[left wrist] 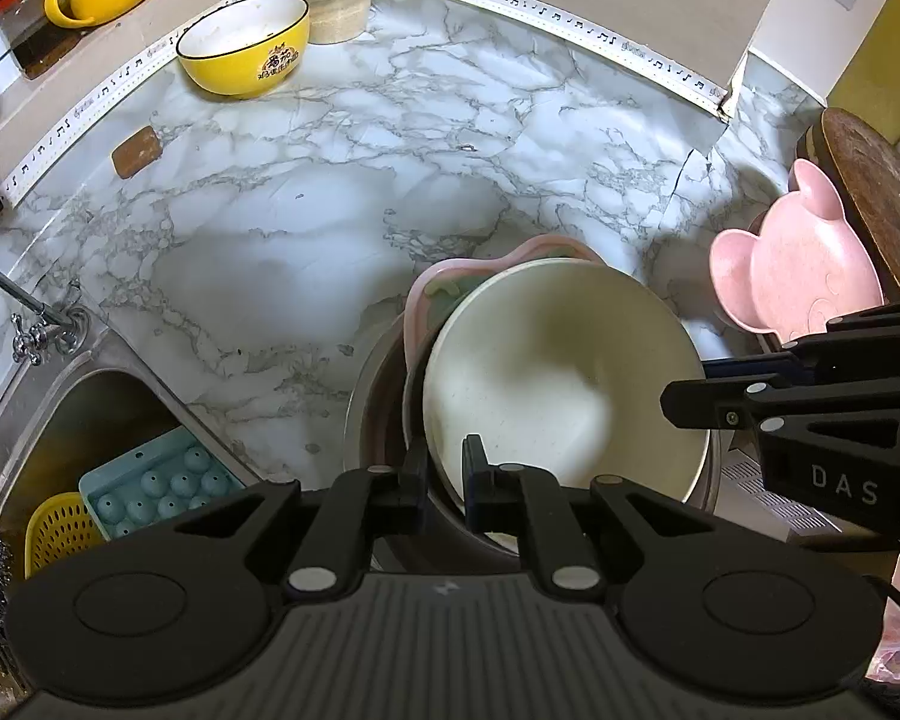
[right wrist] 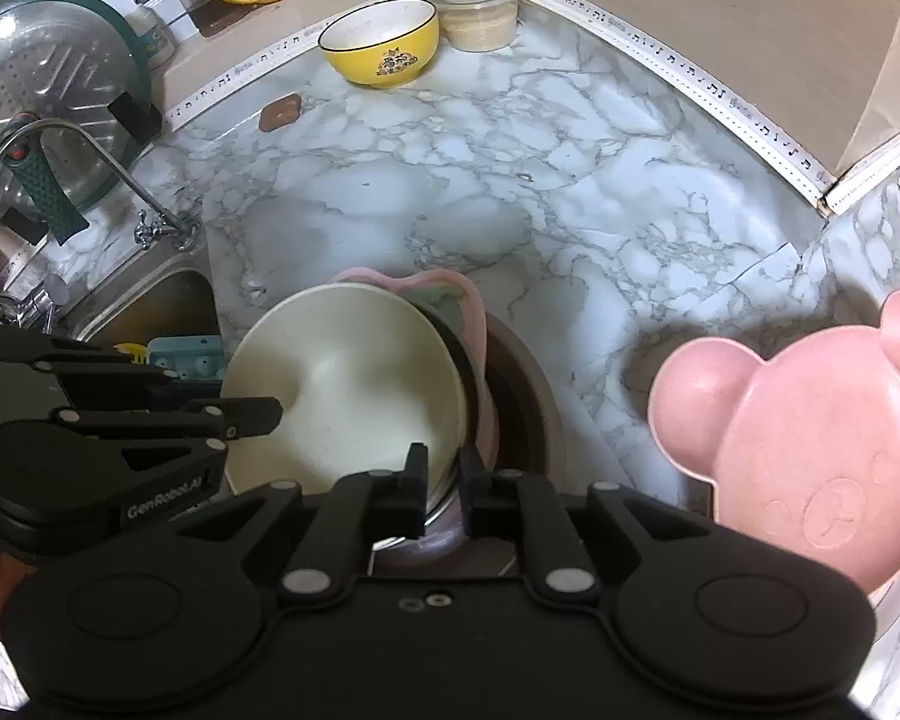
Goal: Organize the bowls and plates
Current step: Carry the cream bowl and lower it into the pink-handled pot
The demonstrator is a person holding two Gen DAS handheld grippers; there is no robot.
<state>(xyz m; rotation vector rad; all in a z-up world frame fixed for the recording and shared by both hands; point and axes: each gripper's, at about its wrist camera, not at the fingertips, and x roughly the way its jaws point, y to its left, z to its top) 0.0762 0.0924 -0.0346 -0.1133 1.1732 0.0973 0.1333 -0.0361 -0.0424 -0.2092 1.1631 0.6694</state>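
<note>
Bowl (left wrist: 561,378) held at its rim by both grippers, lower centre of frame.
Left gripper (left wrist: 444,468) pinches the near rim; right gripper (right wrist: 441,474) straddles the opposite rim, jaws narrow.

cream bowl (left wrist: 564,372) | pink bear plate (right wrist: 810,438) | yellow bowl (left wrist: 243,45), black rim | grey-veined white marble counter (left wrist: 342,180)

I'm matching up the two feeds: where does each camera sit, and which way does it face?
Left wrist: on the left tool, looking steeply down at the near-left rim of the cream round bowl; the right tool enters from the right.
Right wrist: on the right tool, looking down at that bowl's near-right rim; the left tool enters from the left.
Shared: bowl, yellow ceramic bowl, pink bear-shaped plate.
</note>
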